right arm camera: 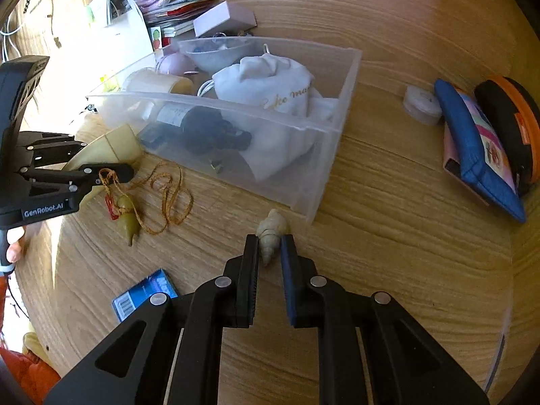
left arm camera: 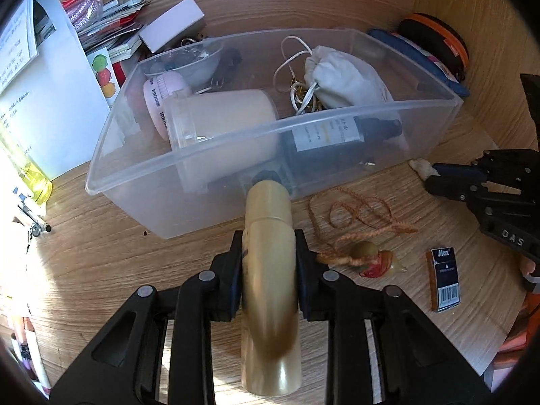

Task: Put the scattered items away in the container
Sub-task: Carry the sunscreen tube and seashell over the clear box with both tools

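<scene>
A clear plastic bin (left arm camera: 141,155) (right arm camera: 324,168) stands on the wooden table and holds a white drawstring pouch (left arm camera: 341,77), a cream jar (left arm camera: 222,118), a dark bottle (left arm camera: 337,141), a pink round item and a small bowl. My left gripper (left arm camera: 270,256) is shut on a beige cylindrical bottle (left arm camera: 270,290) whose cap points at the bin's near wall. My right gripper (right arm camera: 270,253) is shut on a pale spiral shell (right arm camera: 271,233) just in front of the bin's corner. An orange cord with a green pendant (left arm camera: 364,249) (right arm camera: 130,219) and a blue Max box (left arm camera: 445,280) (right arm camera: 148,292) lie loose on the table.
Papers, packets and a white box (left arm camera: 172,23) pile up behind the bin at the left. A blue pouch (right arm camera: 479,148) and an orange-black case (right arm camera: 513,128) rest at the right, with a small round white container (right arm camera: 422,104) beside them. A yellow bottle (left arm camera: 33,182) stands far left.
</scene>
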The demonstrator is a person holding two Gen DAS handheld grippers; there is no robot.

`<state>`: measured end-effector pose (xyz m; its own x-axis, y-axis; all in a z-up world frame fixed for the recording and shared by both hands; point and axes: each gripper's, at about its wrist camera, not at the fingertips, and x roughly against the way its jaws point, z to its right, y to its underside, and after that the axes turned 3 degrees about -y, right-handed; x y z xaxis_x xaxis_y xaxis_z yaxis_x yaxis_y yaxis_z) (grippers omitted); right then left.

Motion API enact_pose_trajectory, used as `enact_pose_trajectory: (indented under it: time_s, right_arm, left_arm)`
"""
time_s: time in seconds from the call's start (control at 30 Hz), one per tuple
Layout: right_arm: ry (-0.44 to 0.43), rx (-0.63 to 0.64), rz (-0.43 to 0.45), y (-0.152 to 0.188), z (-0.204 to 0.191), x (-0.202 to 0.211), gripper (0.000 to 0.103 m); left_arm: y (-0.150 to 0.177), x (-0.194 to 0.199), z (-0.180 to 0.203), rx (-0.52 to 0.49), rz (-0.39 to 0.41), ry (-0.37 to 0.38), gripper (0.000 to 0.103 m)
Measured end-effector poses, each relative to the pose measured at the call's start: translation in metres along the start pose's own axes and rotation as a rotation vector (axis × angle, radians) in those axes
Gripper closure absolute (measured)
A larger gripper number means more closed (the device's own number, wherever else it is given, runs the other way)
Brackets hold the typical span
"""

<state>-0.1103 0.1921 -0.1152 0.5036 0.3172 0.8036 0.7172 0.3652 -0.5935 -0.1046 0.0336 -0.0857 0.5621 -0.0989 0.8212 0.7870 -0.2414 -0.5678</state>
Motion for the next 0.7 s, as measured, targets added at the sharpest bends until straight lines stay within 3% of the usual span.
enact_pose_trajectory:
  time_s: [0.23, 0.7]
  right_arm:
    - [0.007, -0.007, -0.004, -0.012, -0.003, -0.009, 0.085]
    - [-0.049, -0.013, 0.039, -0.010, -0.011, 0.006, 0.087]
  left_arm:
    - [0.000, 0.008, -0.012, 0.031, 0.037, 0.009, 0.077]
    - [0.005, 0.058, -0.041, 0.118, 0.154, 0.037, 0.077]
